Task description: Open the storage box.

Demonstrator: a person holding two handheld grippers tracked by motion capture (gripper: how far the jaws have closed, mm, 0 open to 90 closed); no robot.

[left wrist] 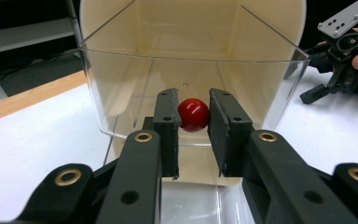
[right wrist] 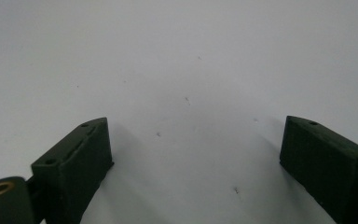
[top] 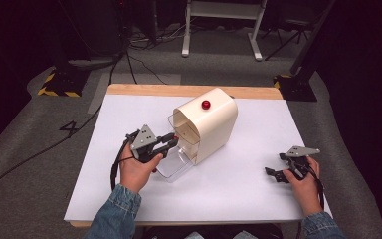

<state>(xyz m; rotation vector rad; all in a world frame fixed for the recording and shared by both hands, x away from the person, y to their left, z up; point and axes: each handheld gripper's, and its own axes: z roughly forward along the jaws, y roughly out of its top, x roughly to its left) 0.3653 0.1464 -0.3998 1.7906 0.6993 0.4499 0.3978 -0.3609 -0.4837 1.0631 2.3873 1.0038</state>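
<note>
The clear plastic drawer (left wrist: 121, 88) stands partly out of the cream housing (top: 214, 122) in the middle of the tabletop (top: 238, 184). It looks light, stiff and slippery, so its small red knob (left wrist: 193, 114) is the best hold. The left hand-held gripper (left wrist: 193, 135) pinches this knob between its pads. The right hand-held gripper (top: 278, 175) rests spread wide on the tabletop, holding nothing.

The cream housing (top: 210, 127) and its clear drawer (top: 179, 162) are blocking the table's middle, the left gripper (top: 170, 142) crowding the drawer's near-left side. Open white tabletop (top: 238, 184) is lying free on the near side and far left, with room around the right gripper (top: 278, 175).
</note>
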